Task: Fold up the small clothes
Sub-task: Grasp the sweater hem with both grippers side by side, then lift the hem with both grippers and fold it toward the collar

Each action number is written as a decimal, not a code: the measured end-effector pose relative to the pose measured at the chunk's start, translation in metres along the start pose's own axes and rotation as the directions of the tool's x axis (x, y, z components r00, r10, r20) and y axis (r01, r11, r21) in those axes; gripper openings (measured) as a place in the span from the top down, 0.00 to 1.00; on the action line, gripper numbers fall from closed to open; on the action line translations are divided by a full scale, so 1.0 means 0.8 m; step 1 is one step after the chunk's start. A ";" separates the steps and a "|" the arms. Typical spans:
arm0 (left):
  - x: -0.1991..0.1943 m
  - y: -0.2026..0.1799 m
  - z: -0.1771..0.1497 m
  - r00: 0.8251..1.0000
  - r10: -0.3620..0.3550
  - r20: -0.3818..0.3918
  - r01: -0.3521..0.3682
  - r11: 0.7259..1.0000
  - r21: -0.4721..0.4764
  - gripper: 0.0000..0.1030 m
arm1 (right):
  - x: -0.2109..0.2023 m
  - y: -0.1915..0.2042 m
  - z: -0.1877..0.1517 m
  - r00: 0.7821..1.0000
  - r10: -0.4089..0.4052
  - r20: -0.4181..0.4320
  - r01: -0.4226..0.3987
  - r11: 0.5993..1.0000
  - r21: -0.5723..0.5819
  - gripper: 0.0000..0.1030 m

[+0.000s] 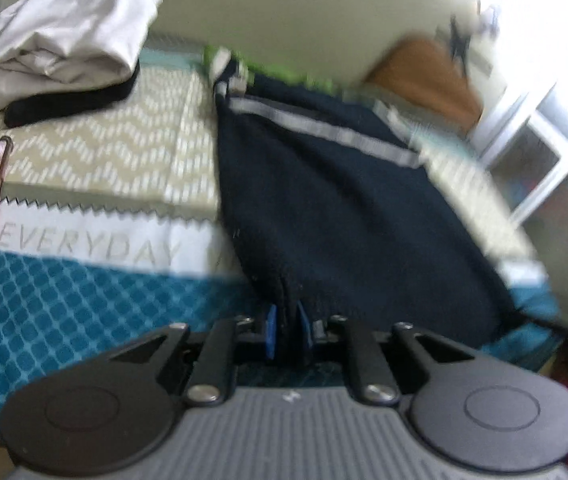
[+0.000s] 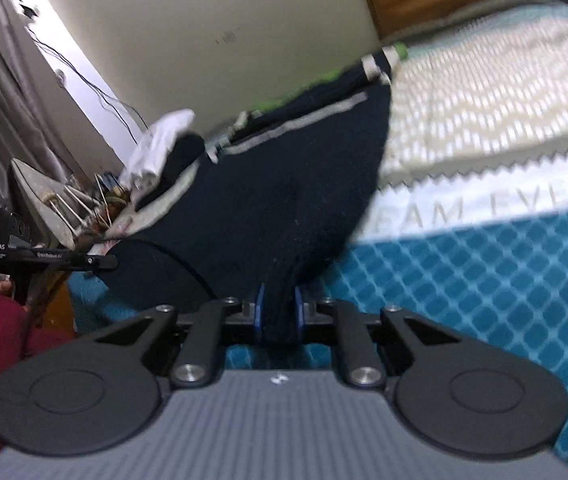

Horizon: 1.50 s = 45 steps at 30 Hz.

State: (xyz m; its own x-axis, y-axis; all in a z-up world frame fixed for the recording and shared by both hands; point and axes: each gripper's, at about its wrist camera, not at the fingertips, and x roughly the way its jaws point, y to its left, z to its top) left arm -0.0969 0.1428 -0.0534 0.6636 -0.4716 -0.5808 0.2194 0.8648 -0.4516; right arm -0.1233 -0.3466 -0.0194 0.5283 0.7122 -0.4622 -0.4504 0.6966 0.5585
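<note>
Spread across the bed (image 1: 95,312), a patterned cover carries the dark shorts (image 1: 344,208), which lie beside the folded white pile (image 1: 67,32). I have my left gripper (image 1: 287,330) and right gripper (image 2: 277,314) each closed, fingers pinching the near hem of the shorts. To fold well, I judge I should lift both corners evenly, keep the hem taut, and carry it toward the striped edge.
</note>
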 end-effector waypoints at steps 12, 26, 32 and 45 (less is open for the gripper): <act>0.058 0.019 0.164 0.978 -0.054 0.203 0.081 0.988 -0.129 0.90 | 0.063 -0.008 0.145 0.976 0.003 0.217 0.013 0.997 -0.072 0.90; 0.143 0.060 0.170 0.996 0.066 0.065 -0.052 0.979 -0.195 0.47 | 0.101 -0.072 0.155 0.968 -0.217 0.127 0.201 0.971 0.132 0.45; 0.160 0.038 0.149 0.985 0.168 0.045 -0.166 0.985 -0.049 0.93 | 0.125 -0.038 0.134 0.952 -0.299 0.057 0.298 0.954 0.025 0.90; 0.099 0.020 0.238 0.948 0.209 0.240 -0.243 0.963 0.118 0.56 | 0.106 -0.008 0.261 0.933 -0.321 0.162 0.344 0.927 -0.147 0.56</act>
State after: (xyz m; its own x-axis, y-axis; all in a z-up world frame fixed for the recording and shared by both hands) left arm 0.0952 0.1516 0.0221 0.8468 -0.2245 -0.4822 0.1344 0.9675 -0.2144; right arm 0.0748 -0.3086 0.0820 0.7538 0.4274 -0.4991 -0.3418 0.9037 0.2577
